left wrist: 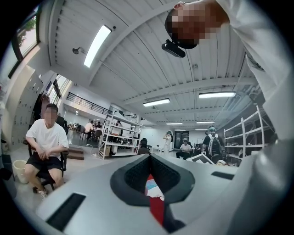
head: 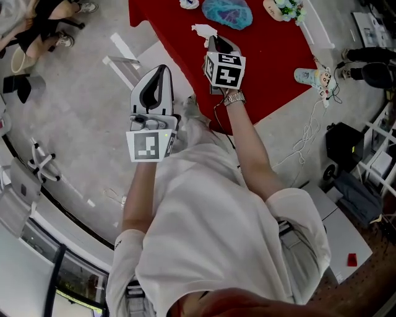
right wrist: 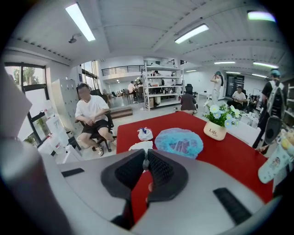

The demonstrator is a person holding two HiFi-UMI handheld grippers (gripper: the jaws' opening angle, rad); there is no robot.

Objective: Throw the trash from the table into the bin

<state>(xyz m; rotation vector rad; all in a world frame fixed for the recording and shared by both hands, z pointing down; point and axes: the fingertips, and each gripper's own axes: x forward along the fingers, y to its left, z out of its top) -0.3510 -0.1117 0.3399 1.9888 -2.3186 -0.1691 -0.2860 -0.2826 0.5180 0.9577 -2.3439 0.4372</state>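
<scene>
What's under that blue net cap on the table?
The blue net cap lies puffed up on the red table. Reddish and dark patches show through its mesh, but whether they are tablecloth or an object underneath is hidden.

**Head view:** the top edge crops the blue hair net (head: 227, 12), the flower pot (head: 276, 7) and the small white wad (head: 189, 3).

**Right gripper view:** your right gripper (right wrist: 145, 161), jaws closed on the white paper (right wrist: 140, 146), hides that paper's lower part.

**Left gripper view:** the red, white and blue patches seen through the slit of your left gripper (left wrist: 149, 160) cannot be identified.
</scene>
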